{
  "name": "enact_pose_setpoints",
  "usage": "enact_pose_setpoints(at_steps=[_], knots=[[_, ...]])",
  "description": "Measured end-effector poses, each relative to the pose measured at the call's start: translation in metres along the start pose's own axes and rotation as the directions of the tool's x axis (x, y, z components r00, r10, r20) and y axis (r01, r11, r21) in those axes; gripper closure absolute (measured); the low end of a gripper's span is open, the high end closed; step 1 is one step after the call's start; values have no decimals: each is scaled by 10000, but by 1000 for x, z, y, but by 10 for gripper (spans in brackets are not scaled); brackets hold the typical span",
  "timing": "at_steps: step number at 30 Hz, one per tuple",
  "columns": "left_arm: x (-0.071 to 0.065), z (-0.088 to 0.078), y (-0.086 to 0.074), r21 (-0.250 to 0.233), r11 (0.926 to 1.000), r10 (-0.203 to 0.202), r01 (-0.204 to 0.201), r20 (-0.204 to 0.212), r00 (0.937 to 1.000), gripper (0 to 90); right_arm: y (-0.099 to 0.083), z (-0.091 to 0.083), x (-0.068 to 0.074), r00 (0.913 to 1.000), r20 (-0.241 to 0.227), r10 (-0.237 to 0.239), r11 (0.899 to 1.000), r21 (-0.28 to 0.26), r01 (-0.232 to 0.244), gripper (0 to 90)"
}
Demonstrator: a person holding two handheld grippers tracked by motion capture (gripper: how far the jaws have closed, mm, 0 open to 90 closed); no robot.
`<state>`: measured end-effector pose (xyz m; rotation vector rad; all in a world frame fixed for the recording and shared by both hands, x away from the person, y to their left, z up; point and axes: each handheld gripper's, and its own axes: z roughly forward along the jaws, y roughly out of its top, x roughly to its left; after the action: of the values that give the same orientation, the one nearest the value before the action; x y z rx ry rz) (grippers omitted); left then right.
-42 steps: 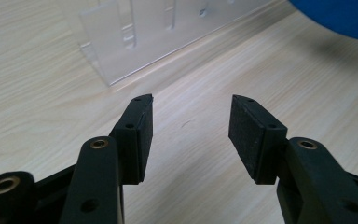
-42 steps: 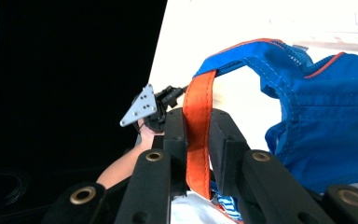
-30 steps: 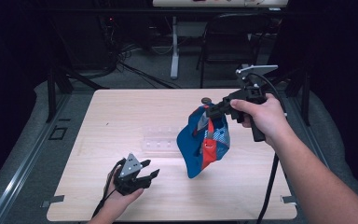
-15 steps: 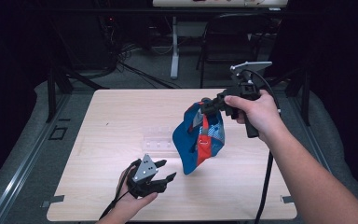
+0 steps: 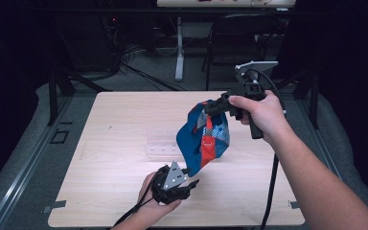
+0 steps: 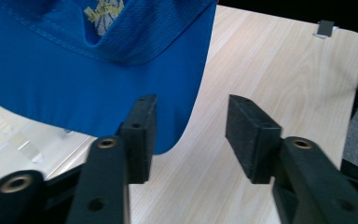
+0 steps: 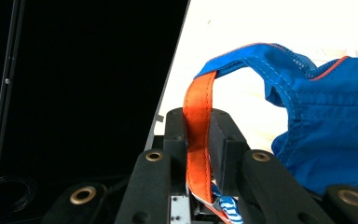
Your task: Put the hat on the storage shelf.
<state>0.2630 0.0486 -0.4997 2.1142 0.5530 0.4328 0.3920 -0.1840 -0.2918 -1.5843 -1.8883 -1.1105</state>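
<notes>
Behind left tongs [image 6: 189, 135], cap [image 6: 88, 60] is cropped.

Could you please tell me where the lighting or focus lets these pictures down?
High view: surroundings fall into darkness beyond the pale wooden table. Right gripper view: the tabletop is blown out white behind the blue fabric cap. Left gripper view: the left tool looks soft up close.

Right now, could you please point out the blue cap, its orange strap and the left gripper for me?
blue cap [image 5: 190, 143]: high view, on its hanging blue fabric.
orange strap [image 7: 198, 116]: right gripper view, mid-strap above the jaws.
left gripper [image 5: 191, 183]: high view, between its open jaws.
</notes>
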Motion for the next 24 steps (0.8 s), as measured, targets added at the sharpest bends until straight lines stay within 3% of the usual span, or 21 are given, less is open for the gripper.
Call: enact_pose_setpoints(at_steps=[3,6,13,24], knots=[[-2,5,1,236,9993,295,-285,-436,9986,624,0,-1,0,10000,-23,-28,10000,74,28,784],[-3,8,0,325,9986,440,-421,-606,9972,649,0,-1,0,10000,-13,-50,9999,117,51,784],[1,8,-1,307,9991,310,-296,-460,9985,772,-1,-3,1,10000,-29,-9,10000,1,9,784],[4,5,-2,113,9996,252,-247,-485,9985,823,-1,-5,4,10000,-47,-64,10000,-65,64,784]])
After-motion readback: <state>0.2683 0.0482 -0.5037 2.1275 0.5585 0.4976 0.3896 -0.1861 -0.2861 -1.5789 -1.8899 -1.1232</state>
